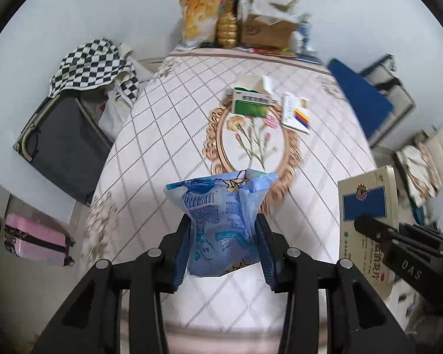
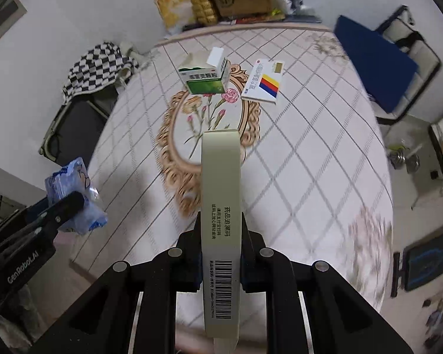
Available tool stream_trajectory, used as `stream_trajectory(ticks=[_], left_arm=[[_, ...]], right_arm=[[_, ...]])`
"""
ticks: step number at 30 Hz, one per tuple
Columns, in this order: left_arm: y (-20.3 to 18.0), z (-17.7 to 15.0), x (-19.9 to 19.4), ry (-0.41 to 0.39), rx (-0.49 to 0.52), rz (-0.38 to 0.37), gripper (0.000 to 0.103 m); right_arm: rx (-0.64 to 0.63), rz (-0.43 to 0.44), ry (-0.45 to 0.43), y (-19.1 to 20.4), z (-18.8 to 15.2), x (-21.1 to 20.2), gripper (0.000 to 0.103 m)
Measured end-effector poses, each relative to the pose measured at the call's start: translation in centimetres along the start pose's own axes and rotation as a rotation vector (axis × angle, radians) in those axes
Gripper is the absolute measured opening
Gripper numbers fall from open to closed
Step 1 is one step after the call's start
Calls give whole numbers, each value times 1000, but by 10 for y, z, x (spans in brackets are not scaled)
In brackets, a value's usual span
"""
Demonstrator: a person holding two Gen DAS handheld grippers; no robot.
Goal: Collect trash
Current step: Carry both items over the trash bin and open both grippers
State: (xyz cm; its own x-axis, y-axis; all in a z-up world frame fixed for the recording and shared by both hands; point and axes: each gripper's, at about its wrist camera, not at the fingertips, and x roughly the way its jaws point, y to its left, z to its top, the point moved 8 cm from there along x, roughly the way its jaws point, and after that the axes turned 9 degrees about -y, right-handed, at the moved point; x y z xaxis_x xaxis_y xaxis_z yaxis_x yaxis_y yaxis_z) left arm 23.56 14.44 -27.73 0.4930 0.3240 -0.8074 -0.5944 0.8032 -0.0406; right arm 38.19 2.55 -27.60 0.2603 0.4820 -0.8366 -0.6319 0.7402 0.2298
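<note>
My left gripper (image 1: 223, 221) is shut on a crumpled blue plastic wrapper (image 1: 221, 209) and holds it above the near part of the table; the wrapper also shows in the right wrist view (image 2: 71, 188). My right gripper (image 2: 220, 221) is shut on a flat cream medicine box (image 2: 220, 200), held on edge above the table; the box also shows in the left wrist view (image 1: 369, 200). An open green and white medicine box (image 1: 251, 103) (image 2: 206, 79) and a flat white box with red, yellow and blue stripes (image 1: 296, 112) (image 2: 264, 84) lie on the far part of the table.
The table has a quilted white cloth (image 1: 168, 135) with a flower medallion. A cardboard box (image 1: 265, 29) and bags stand at its far end. A checkered cloth (image 1: 94, 65) on a dark case is at the left, a pink suitcase (image 1: 35, 239) lower left, a blue chair (image 2: 375, 67) at the right.
</note>
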Motion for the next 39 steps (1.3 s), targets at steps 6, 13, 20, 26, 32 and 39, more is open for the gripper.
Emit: stream_trajectory(ticks=[6, 13, 20, 26, 32, 39], left_arm=[[9, -64, -69, 14, 79, -134, 38], [28, -173, -85, 188, 43, -220, 38], [39, -307, -8, 463, -72, -260, 38], [34, -414, 110, 594, -104, -236, 38], [22, -497, 215, 640, -67, -205, 38], [23, -540, 267, 674, -57, -193, 42]], right_arm=[[86, -16, -54, 35, -96, -80, 19], [189, -7, 58, 63, -238, -109, 19], [283, -28, 260, 43, -380, -44, 19], [353, -28, 336, 6, -477, 69, 19], [400, -21, 366, -30, -555, 192, 19], [415, -28, 429, -51, -609, 288, 19]])
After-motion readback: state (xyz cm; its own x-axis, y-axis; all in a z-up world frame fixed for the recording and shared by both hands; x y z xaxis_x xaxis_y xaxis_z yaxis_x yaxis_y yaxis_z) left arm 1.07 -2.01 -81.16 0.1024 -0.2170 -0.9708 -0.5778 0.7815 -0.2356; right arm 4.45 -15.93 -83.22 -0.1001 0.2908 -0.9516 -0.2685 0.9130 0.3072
